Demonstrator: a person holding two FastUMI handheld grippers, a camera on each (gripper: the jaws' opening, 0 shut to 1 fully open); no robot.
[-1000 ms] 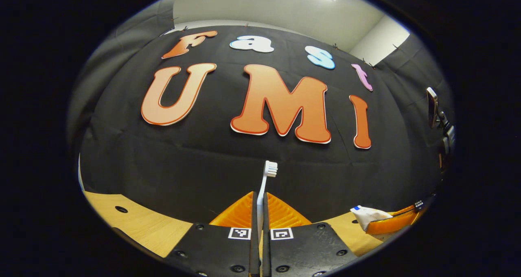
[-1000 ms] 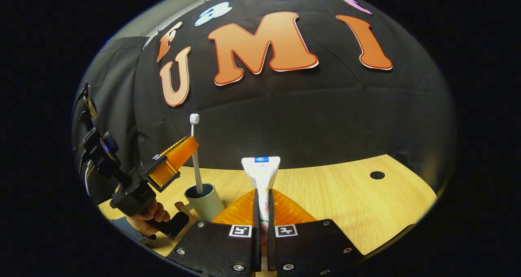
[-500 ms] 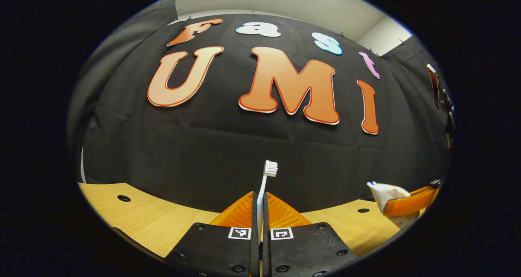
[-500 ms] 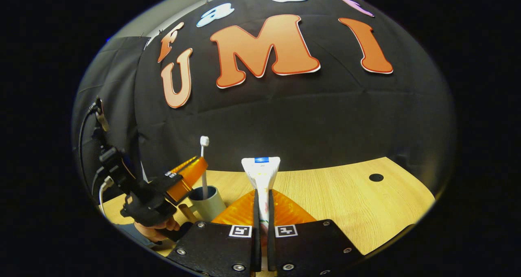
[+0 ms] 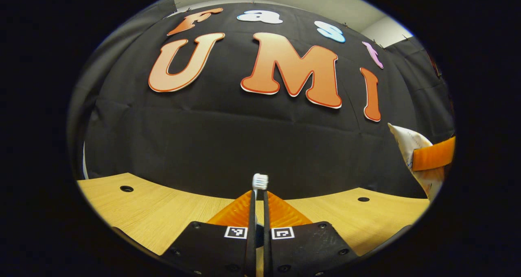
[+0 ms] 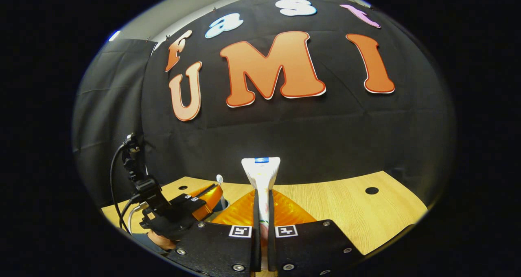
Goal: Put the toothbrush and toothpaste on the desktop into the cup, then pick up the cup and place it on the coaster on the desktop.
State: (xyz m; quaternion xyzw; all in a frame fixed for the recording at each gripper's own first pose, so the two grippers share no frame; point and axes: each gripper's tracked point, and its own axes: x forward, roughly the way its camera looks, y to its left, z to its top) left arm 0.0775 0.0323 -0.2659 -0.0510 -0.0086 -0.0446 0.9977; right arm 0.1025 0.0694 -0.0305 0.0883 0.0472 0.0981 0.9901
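The cup is hidden behind the right gripper's own body in the right gripper view, so I cannot make out its rim. The toothbrush (image 5: 259, 182) shows just its white bristle head above the left gripper (image 5: 258, 199), whose fingers stand a little apart beside the thin stem; whether they press on it I cannot tell. In the right gripper view the left gripper (image 6: 209, 195) sits low over the wooden desktop (image 6: 346, 212), a hand (image 6: 160, 239) under it, partly cut off. The right gripper (image 6: 262, 195) points level at the wall, fingers clamped on the white toothpaste (image 6: 261, 172) tube, which stands upright, crimped end up.
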